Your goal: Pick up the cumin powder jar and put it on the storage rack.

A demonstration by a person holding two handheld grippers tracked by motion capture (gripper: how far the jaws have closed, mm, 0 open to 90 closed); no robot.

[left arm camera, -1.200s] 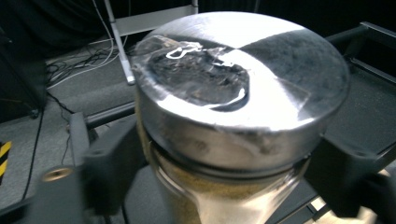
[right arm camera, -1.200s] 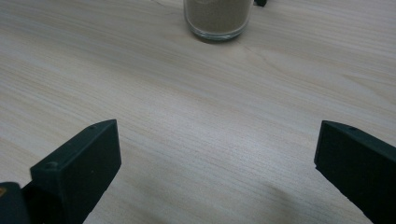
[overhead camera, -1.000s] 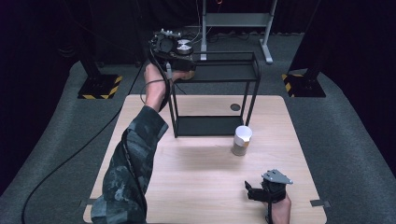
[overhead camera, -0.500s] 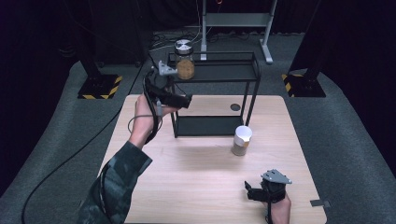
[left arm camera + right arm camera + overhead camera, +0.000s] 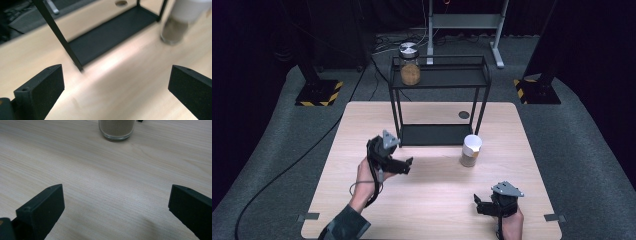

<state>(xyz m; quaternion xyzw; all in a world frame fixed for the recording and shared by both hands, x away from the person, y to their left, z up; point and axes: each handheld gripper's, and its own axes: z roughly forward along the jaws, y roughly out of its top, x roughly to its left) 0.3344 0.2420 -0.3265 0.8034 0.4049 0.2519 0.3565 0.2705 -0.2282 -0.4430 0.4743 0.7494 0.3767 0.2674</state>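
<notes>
A: Where is the left gripper [image 5: 404,165]?
B: Over the table [image 5: 362,125], at seven o'clock from the black shelf rack [image 5: 439,87], jaws wide apart and empty.
A: And the jars?
B: The silver-lidded jar [image 5: 409,65] stands on the rack's top shelf, at its ten o'clock corner. The white-lidded jar [image 5: 471,151] stands at the rack's five o'clock.
A: The right gripper [image 5: 479,207]?
B: Jaws apart, at six o'clock from the white-lidded jar.

Jaws spread wide above the table [image 5: 120,95], facing the black shelf rack [image 5: 110,42] and a blurred jar [image 5: 180,22].
</notes>
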